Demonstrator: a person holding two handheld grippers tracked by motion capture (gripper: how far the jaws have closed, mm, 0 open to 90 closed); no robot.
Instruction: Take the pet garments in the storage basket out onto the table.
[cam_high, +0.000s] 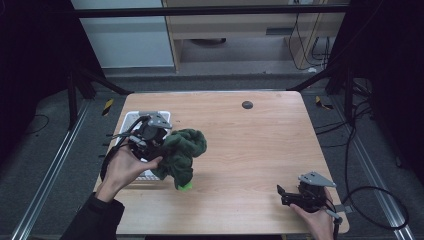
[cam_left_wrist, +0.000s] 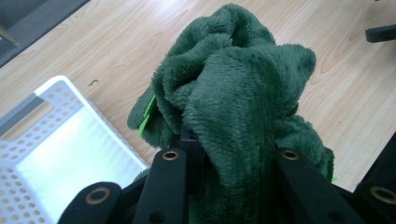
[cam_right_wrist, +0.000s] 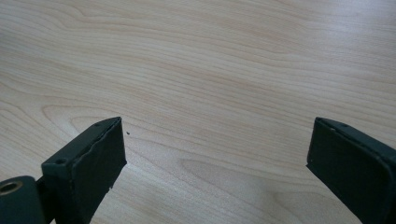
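Black jaws of the left gripper (cam_left_wrist: 233, 186) clamped the green towel (cam_left_wrist: 233, 88), held bunched just beside the white basket (cam_left_wrist: 51, 140), forearm angled in over it (a bright tag showed in the left gripper view). Well apart from the basket, the right gripper (cam_high: 287, 192) lay low on the table (cam_high: 250, 150), jaws wide, nothing between.
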